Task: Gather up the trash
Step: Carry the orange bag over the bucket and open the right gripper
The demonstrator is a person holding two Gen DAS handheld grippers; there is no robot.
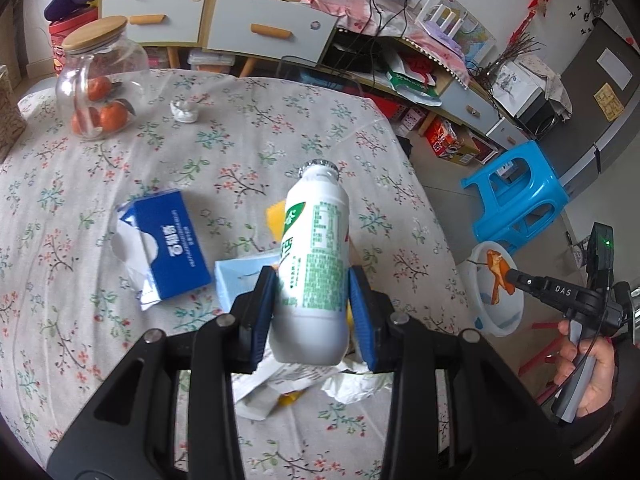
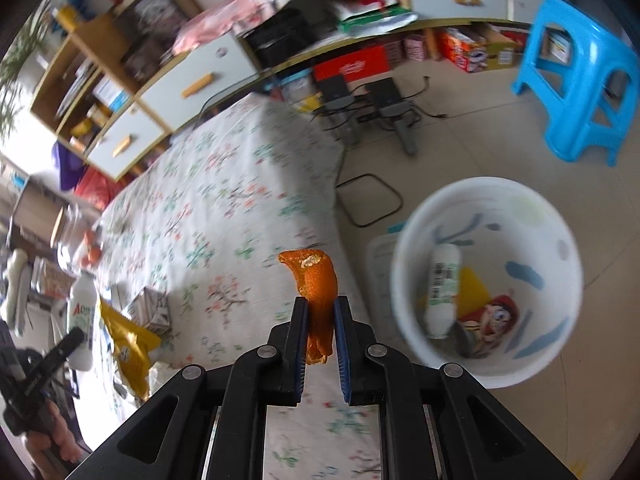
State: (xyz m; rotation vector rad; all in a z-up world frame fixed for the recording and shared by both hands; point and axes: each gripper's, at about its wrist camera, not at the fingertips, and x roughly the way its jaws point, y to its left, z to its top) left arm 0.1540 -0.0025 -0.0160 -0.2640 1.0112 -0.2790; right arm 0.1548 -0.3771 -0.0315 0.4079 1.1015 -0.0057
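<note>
Two grips: left gripper (image 1: 312,304) angled down, clamped on white bottle (image 1: 316,264) above floral tabletop (image 1: 160,184); right gripper (image 2: 320,316) tilted down, pinched nearly shut on orange peel (image 2: 316,288) at tabletop edge, beside white bin (image 2: 486,280) on floor.

White bottle (image 1: 316,264), orange peel (image 2: 318,284), floral tablecloth (image 1: 120,344)
</note>
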